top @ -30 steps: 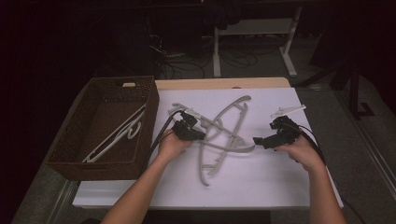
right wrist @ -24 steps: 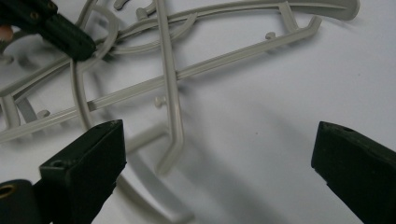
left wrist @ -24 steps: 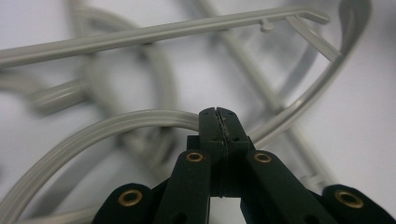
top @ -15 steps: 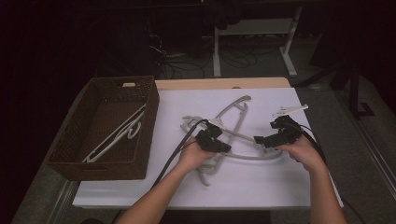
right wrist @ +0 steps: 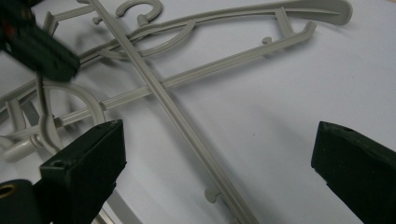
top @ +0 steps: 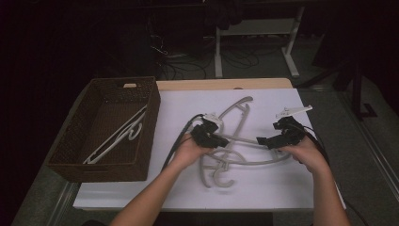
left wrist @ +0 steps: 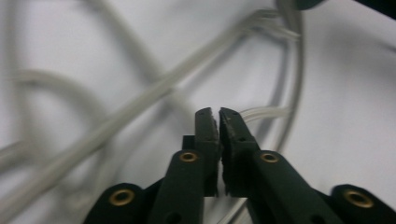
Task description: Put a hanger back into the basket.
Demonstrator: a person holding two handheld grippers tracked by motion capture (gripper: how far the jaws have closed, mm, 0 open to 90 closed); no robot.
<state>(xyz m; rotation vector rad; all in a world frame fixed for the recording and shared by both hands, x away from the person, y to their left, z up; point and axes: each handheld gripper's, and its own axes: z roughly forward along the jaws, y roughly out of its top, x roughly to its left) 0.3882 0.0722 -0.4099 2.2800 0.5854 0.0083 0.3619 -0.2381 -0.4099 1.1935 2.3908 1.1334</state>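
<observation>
Several grey plastic hangers (top: 244, 110) lie tangled on the white table top (top: 188, 99). My left gripper (top: 225, 140) hovers over the middle of the tangle. Its jaws (left wrist: 218, 114) stand all but together, with a thin slit and nothing between them; they have just been opening a little. Blurred hanger bars (left wrist: 140, 100) lie beneath them. My right gripper (top: 263, 140) rests at the right side of the pile and points left. It is open wide (right wrist: 219, 154), and a long hanger bar (right wrist: 177, 112) runs across the table below the gap, untouched.
A dark wicker basket (top: 101, 165) stands at the table's left with white hangers (top: 117, 136) inside. A small white piece (top: 292, 111) lies beyond the right gripper. Black cables trail from both grippers. Bare white surface lies in front of the pile.
My left hand has moved right, from beside the basket to over the middle of the hanger tangle. The right hand has stayed in place.
</observation>
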